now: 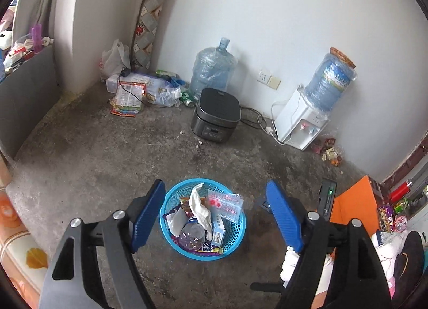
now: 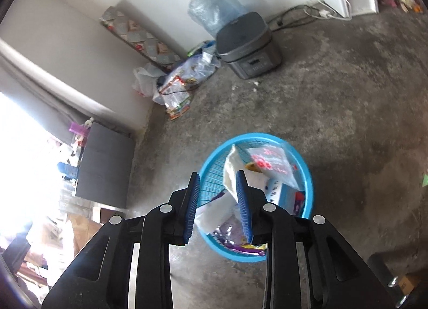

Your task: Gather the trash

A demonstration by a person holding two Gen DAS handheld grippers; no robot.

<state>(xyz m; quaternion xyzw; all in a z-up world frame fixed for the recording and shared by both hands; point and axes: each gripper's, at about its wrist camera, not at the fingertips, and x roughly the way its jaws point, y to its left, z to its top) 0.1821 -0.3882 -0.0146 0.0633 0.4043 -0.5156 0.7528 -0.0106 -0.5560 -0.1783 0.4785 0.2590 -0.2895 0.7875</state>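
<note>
Trash was seen piled in the blue basket (image 1: 202, 218) at lower centre — left gripper (image 1: 215, 215) spread wide, right gripper (image 2: 218, 207) parted, both empty; a fresh pick judged next.

- The mesh waste basket (image 1: 242, 224) (image 2: 307, 175) is bright turquoise blue.
- A crumpled tissue (image 1: 199, 208) in it is white.
- A clear zip bag (image 1: 227, 203) (image 2: 272, 165) carries red and pink print.
- The small carton (image 1: 220, 230) is white and pale blue.
- The left gripper (image 1: 215, 215) and right gripper (image 2: 218, 206) have black frames and ribbed blue pads.
- The rice cooker (image 1: 216, 115) (image 2: 247, 45) is dark grey.
- The water dispenser (image 1: 299, 121) is white, with one red tap and one blue.
- Its bottle (image 1: 331, 81) is translucent blue.
- The concrete floor (image 1: 107, 153) is mottled grey.
- A folder (image 1: 355, 206) is orange.
</note>
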